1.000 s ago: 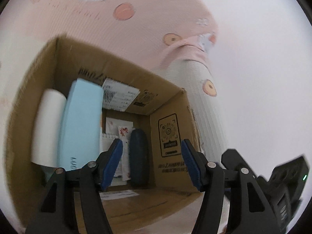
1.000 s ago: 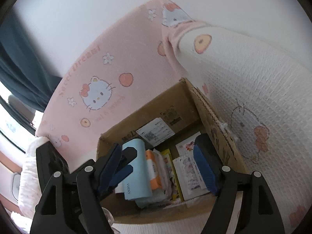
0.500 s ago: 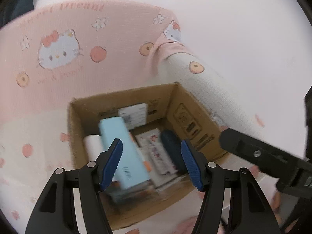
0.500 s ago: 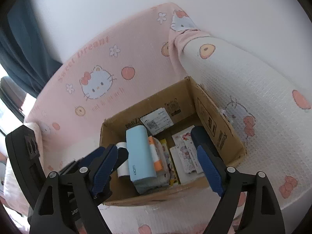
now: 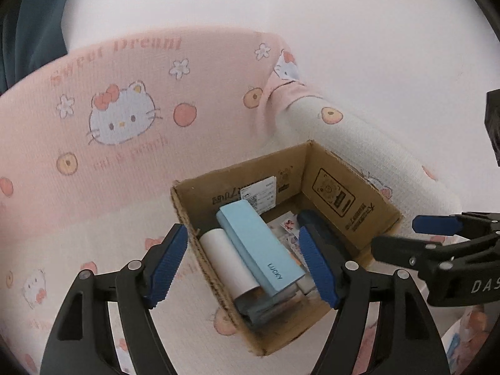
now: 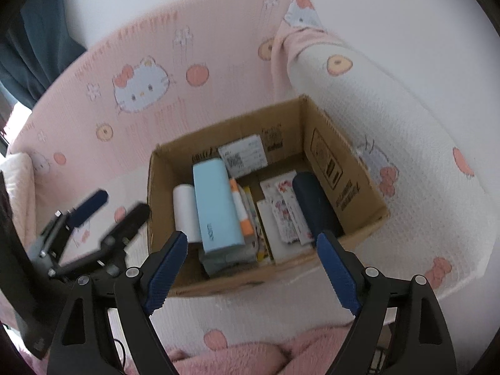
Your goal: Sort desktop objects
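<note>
An open cardboard box (image 5: 350,193) (image 6: 343,172) sits on a pink and white Hello Kitty cover. Inside lie a light blue case (image 5: 262,247) (image 6: 215,206), a white roll (image 5: 225,262) (image 6: 186,209), a dark navy case (image 6: 312,203), patterned packets (image 6: 287,209) and an orange-tipped item (image 6: 240,209). My left gripper (image 5: 247,268) is open and empty above the box's near left side. My right gripper (image 6: 253,268) is open and empty above the box's front wall. Each gripper shows in the other's view, the right one (image 5: 437,237) and the left one (image 6: 103,215).
The box stands in a corner of a cushioned seat with a pink backrest (image 5: 125,118) and a white armrest (image 6: 390,118). A fuzzy pink blanket (image 6: 256,356) lies in front. A dark blue curtain (image 6: 40,50) hangs at the far left.
Both grippers have pulled back and up from the box, which now looks smaller and lies wholly in view. The left gripper was inside the box's mouth one second ago.
</note>
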`<action>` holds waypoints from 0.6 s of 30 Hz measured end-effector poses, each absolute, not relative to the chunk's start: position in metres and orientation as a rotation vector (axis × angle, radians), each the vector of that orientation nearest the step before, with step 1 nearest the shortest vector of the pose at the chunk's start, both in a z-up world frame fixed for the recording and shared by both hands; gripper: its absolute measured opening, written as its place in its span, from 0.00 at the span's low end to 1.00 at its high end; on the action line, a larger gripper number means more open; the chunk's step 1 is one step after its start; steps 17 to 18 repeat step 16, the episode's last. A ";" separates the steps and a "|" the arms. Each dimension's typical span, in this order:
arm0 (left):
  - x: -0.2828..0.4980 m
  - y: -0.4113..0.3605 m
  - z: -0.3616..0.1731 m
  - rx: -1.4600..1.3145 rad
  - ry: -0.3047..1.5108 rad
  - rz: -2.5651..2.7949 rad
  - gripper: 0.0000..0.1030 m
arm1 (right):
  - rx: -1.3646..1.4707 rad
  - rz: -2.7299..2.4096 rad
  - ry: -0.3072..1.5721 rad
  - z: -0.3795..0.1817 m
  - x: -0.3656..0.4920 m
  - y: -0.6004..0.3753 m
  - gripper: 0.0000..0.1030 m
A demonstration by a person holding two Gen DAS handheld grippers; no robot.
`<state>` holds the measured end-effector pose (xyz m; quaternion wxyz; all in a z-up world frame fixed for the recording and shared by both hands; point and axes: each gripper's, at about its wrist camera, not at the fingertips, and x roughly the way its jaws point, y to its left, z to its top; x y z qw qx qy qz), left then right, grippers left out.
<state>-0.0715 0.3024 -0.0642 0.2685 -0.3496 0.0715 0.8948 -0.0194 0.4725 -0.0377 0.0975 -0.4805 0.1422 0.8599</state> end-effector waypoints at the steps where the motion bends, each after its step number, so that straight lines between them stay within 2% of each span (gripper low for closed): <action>1: -0.070 0.300 -0.063 -0.924 0.218 2.411 0.76 | -1.434 2.532 0.419 -0.038 -0.018 0.470 0.82; 7: -0.050 0.301 -0.065 -0.839 0.342 2.421 0.81 | -1.469 2.481 0.403 -0.037 -0.007 0.457 0.82; 18: -0.038 0.296 -0.062 -0.905 0.200 2.345 0.81 | -1.454 2.469 0.368 -0.026 0.009 0.447 0.82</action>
